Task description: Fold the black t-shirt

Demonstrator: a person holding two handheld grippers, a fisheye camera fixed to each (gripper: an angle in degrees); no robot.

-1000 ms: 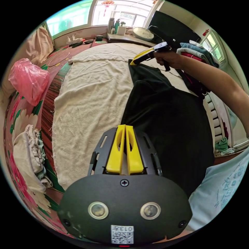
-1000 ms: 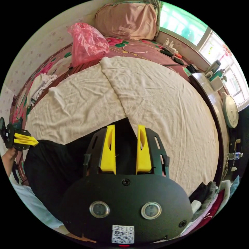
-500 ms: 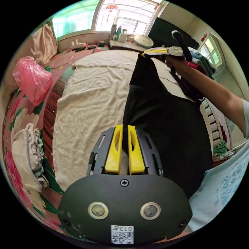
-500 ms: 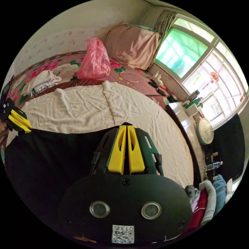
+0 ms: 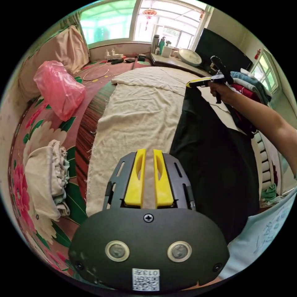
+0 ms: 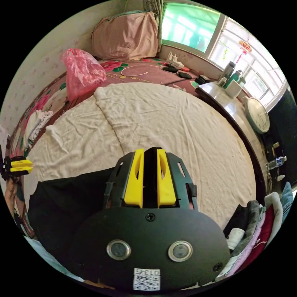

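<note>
Left gripper (image 5: 148, 154) has let go of the black t-shirt (image 5: 216, 154): its jaws now stand slightly apart over bare cream blanket (image 5: 139, 114). Right gripper (image 6: 150, 154) stays clamped on the shirt's far corner. Broad blanket lies beyond the shirt's edge.

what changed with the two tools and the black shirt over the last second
The left tool let go of the black t-shirt; its jaws now stand slightly apart over the cream towel. The right tool, open a second ago, closed on the shirt's far edge and holds it. The pink bag and folded clothes pile stayed put.
</note>
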